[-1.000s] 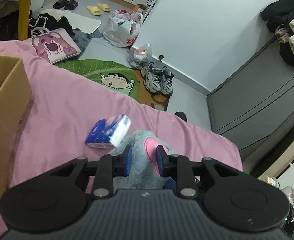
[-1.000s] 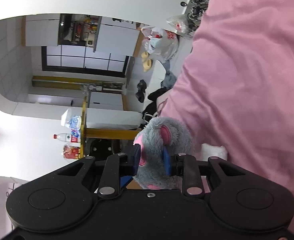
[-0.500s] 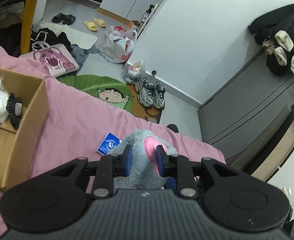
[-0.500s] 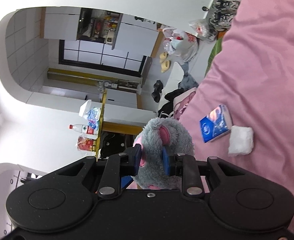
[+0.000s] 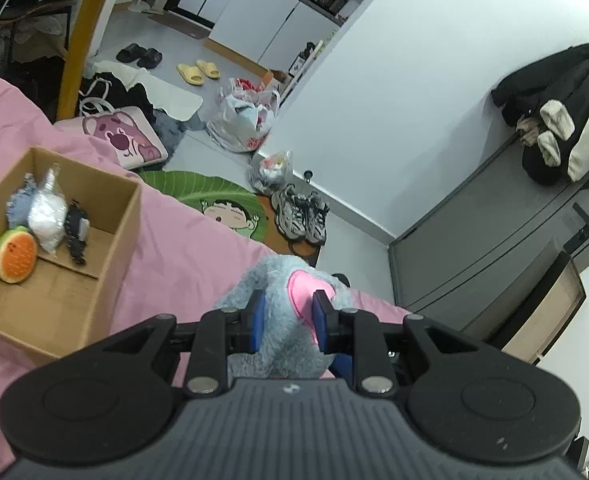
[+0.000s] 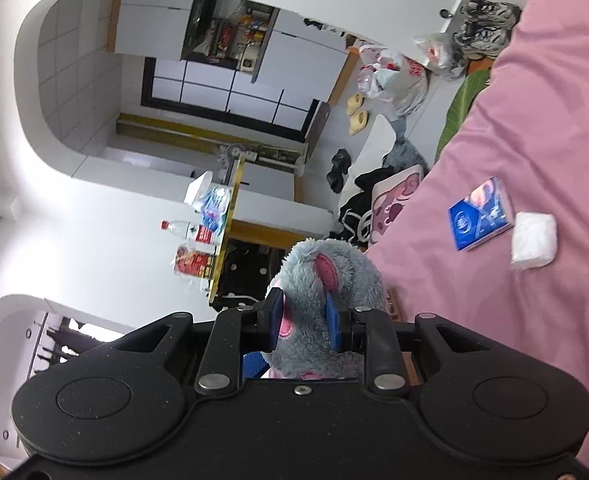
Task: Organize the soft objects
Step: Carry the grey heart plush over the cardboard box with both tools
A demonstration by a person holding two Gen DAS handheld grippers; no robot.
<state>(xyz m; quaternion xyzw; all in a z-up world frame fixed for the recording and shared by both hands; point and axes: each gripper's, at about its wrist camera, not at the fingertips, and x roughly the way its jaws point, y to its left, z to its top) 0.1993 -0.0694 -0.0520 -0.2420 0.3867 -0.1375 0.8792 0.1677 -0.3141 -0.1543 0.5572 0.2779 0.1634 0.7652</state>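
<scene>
A grey plush toy with pink ears (image 5: 282, 312) hangs above the pink bedsheet (image 5: 182, 248), held by both grippers. My left gripper (image 5: 288, 322) is shut on one of its ears. My right gripper (image 6: 305, 318) is shut on the grey plush toy (image 6: 334, 272) at another ear. A cardboard box (image 5: 106, 264) lies on the bed to the left, holding a watermelon-slice plush (image 5: 14, 256), a white bag (image 5: 48, 216) and a dark item (image 5: 76, 232). In the right wrist view a blue tissue pack (image 6: 480, 214) and a white pad (image 6: 532, 240) lie on the sheet.
Beyond the bed's edge lie a green cartoon mat (image 5: 218, 200), grey sneakers (image 5: 302, 216), plastic bags (image 5: 246, 120), slippers (image 5: 198, 72) and a pink bear cushion (image 5: 122, 140). A yellow table leg (image 5: 76, 44) stands at the left. Grey cabinets (image 5: 494, 232) carry dark clothes.
Both grippers have risen with the plush toy held between them. The left view has swung so the cardboard box and its contents are in sight; the tissue pack has dropped out of it.
</scene>
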